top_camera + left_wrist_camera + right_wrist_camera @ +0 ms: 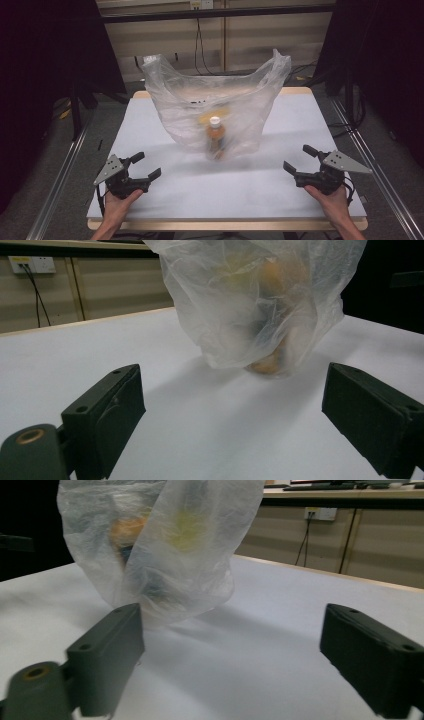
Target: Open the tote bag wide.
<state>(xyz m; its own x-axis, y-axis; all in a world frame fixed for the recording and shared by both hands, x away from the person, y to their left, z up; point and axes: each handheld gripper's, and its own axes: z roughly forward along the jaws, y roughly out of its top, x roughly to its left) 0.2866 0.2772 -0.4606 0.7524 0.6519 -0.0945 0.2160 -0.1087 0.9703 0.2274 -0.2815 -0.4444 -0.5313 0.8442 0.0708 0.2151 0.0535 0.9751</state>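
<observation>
High view: the bag (pixel 215 107) stands mid-surface (pixel 150 125), mouth up and slack. Inside it an upright bottle (pixel 215 140), white cap, amber contents; a yellowish item behind it, unclear. My left gripper (pixel 142 166) and right gripper (pixel 300 159) sit near of the bag, one to each side, well apart from it, fingers spread, empty.

Left gripper view: bag ahead, between my spread fingers (pixel 107 415); orange shapes show through the film.

Right gripper view: same bag, fingers (pixel 107 652) spread; orange and yellow blurs inside.

Judgement: approach stage. Next move needs both grippers brought in to the bag's handles or rim without tipping the bottle.
</observation>
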